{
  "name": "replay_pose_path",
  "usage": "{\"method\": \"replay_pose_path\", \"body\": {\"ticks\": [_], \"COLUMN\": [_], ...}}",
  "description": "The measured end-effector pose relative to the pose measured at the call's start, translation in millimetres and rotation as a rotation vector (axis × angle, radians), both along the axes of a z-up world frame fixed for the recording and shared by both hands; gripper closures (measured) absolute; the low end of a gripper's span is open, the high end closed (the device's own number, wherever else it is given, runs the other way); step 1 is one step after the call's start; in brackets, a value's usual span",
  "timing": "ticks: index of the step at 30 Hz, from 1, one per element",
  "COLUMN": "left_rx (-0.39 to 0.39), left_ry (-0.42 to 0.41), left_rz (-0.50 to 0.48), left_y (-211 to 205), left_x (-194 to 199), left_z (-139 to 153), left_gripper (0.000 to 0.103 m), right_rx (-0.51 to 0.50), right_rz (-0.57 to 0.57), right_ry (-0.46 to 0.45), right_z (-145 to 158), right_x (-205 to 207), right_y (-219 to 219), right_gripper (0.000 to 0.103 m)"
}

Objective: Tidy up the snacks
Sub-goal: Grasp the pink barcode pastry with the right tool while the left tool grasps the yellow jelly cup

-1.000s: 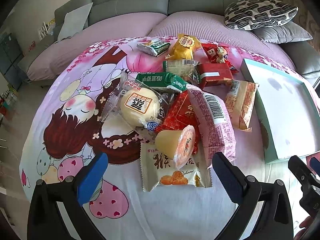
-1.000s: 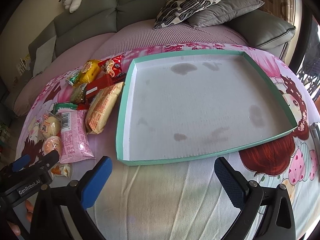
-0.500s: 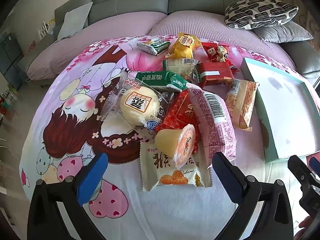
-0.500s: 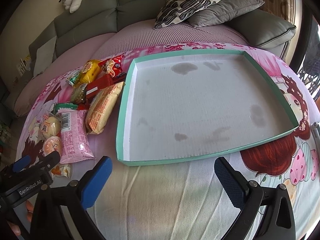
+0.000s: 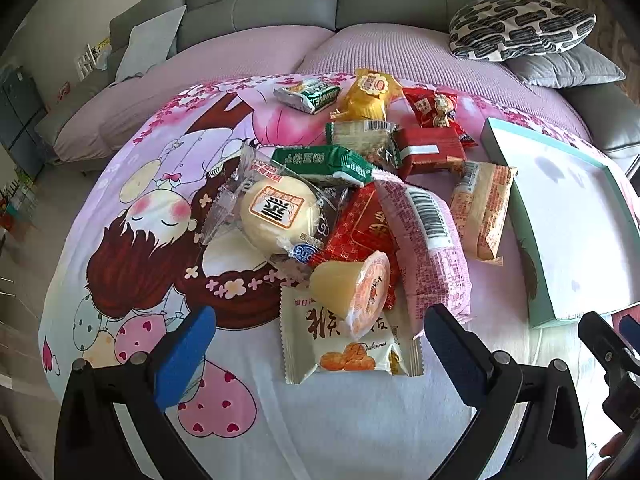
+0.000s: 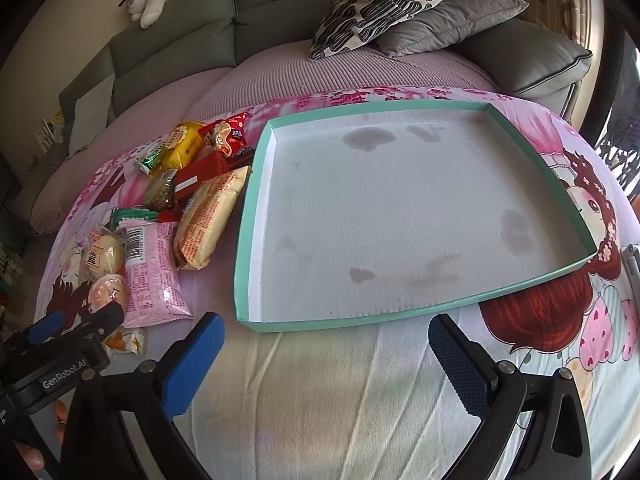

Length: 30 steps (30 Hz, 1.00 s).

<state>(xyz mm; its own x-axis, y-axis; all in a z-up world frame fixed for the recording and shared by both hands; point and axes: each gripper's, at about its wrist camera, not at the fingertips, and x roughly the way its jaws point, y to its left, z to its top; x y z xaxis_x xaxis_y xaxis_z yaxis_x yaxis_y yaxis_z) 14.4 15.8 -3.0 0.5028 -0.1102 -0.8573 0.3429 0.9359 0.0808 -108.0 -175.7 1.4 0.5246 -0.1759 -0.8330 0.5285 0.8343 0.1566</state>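
Note:
A pile of wrapped snacks lies on a cartoon-print cloth. In the left wrist view I see a jelly cup (image 5: pixel 354 286) on a beige packet (image 5: pixel 346 344), a pink packet (image 5: pixel 426 240), a round bun (image 5: pixel 280 214) and a red packet (image 5: pixel 360 228). My left gripper (image 5: pixel 318 354) is open and empty, just short of the beige packet. A shallow teal-rimmed tray (image 6: pixel 256 216) is empty. My right gripper (image 6: pixel 326 364) is open and empty before its near rim. The pink packet (image 6: pixel 150 276) and an orange-beige packet (image 6: pixel 210 216) lie left of the tray.
More snacks sit farther back: a green packet (image 5: pixel 320 162), a yellow one (image 5: pixel 368 94), a red box (image 5: pixel 430 150). A grey sofa with patterned pillow (image 6: pixel 384 0) and grey cushion (image 6: pixel 452 18) runs behind. The left gripper body (image 6: pixel 56 356) shows at the right view's lower left.

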Motion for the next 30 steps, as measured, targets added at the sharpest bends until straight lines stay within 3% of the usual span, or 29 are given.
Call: {"method": "replay_pose_path", "body": {"ticks": [10, 14, 21, 25, 30], "left_rx": [-0.077, -0.130, -0.222, -0.191, -0.264], "left_ry": [-0.022, -0.010, 0.040, 0.053, 0.110], "left_rz": [0.165, 0.226, 0.197, 0.190, 0.197], "left_y": [43.1, 61.7, 62.0, 57.7, 64.2], "left_x": [22.9, 31.1, 37.5, 42.3, 48.6], "left_z": [8.2, 7.3, 1.3, -1.6, -7.4], "left_gripper": [0.000, 0.000, 0.000, 0.000, 0.000], "right_rx": [0.020, 0.044, 0.083, 0.119, 0.150], "right_rz": [0.082, 0.169, 0.280, 0.302, 0.302], "right_ry": [-0.084, -0.109, -0.131, -0.111, -0.091], "right_z": [12.9, 16.1, 16.1, 5.4, -7.4], "right_x": [17.2, 36.1, 63.3, 77.3, 87.4], "right_y": [19.3, 39.3, 69.9, 74.4, 68.7], "right_gripper": [0.000, 0.000, 0.001, 0.011, 0.017]}}
